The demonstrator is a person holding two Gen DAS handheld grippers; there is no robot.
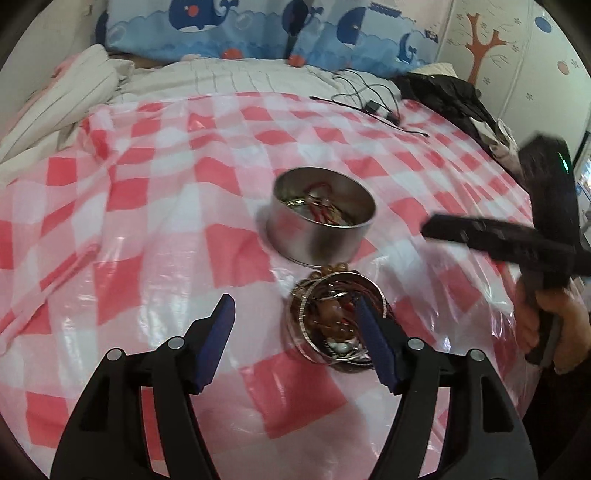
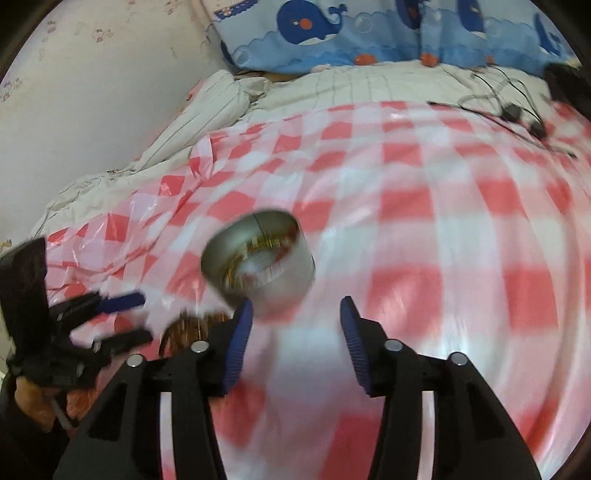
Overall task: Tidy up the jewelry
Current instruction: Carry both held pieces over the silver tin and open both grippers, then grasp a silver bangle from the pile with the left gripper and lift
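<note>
Standing apart, the left gripper (image 1: pixel 295 325) fingers grip nothing; its right finger overlaps a lid (image 1: pixel 334 321) heaped with jewelry. Right gripper (image 2: pixel 295 325) likewise released, empty. 1 round tin (image 1: pixel 320 216) holding jewelry sits just beyond on the checked sheet (image 1: pixel 147 221).

Bed draped in glossy red-and-white checked plastic sheet (image 1: pixel 155 192); striped cream quilt (image 2: pixel 207 110) bunched behind. Blue whale-print pillows (image 1: pixel 258 29) against pale wall with orange tree decal (image 1: pixel 480 48).
</note>
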